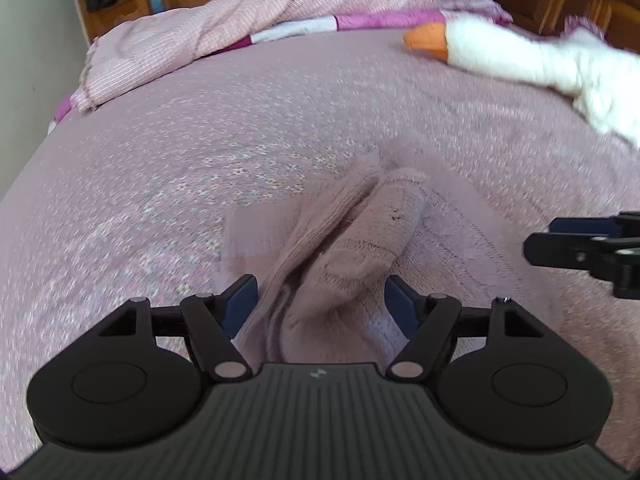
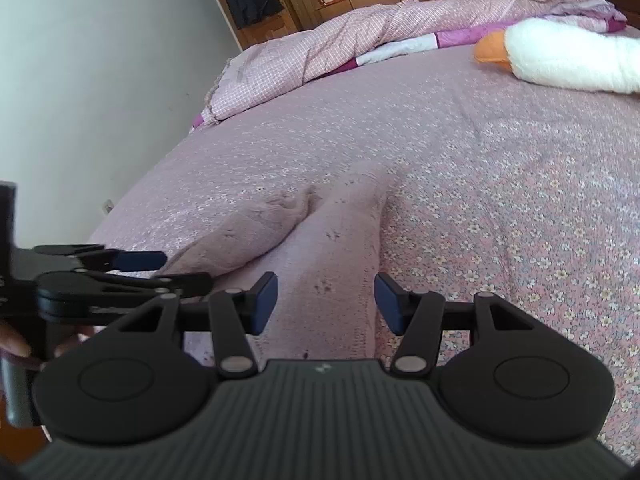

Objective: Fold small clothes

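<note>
Both jaws spread: left gripper [image 1: 320,300] straddles bunched knit garment [image 1: 352,248], right gripper [image 2: 326,300] over flat leg. Pinch hems evenly (mauve-on-mauve bed [image 2: 500,200] hides edges).

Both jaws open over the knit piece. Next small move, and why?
Probably close the left gripper on the bunched fold of the pink knit garment: its jaws are open, straddling that fold. The right gripper is open too, gripping nothing.
</note>
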Tool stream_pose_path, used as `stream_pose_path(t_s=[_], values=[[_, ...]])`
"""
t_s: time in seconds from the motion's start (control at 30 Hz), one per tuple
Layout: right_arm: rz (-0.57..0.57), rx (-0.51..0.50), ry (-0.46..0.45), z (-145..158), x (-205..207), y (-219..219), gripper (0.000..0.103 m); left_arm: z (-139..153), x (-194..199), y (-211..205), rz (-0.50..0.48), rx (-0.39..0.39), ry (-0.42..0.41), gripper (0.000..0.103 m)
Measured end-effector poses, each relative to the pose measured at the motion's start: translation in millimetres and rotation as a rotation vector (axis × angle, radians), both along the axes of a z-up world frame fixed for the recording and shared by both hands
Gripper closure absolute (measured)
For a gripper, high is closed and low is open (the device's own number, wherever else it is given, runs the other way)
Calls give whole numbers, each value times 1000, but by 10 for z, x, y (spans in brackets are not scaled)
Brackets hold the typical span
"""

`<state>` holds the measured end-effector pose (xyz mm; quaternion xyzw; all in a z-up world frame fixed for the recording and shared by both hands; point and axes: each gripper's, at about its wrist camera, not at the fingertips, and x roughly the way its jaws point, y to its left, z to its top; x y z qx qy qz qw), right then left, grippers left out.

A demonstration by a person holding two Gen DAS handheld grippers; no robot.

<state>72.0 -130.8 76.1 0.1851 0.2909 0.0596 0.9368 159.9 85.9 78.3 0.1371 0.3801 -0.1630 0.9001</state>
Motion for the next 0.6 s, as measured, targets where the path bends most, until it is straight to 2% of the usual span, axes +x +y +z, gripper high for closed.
stream_pose_path(t_s=[0.13,0.2,0.27,0.3,0.33,0.4,0.5,0.6], values=[[-2,19,17,-83,13,-40,46,-121,160,-100,-20,1,1,26],[2,33,28,-138,49,-43,46,-175,240,-76,-3,-40,2,27],[7,52,35,-188,81,-44,46,-232,310,-14,25,-98,-1,31],[11,61,36,-212,98,-43,46,-245,340,25,42,-130,-7,48],[15,67,37,-228,110,-38,46,-264,361,57,62,-152,-9,70],[25,75,42,-256,129,-23,46,-256,391,142,133,-175,-25,82],[45,66,50,-231,131,43,46,-170,343,381,240,-243,-82,84],[104,16,19,-201,106,177,46,-195,334,600,327,-276,-85,84]])
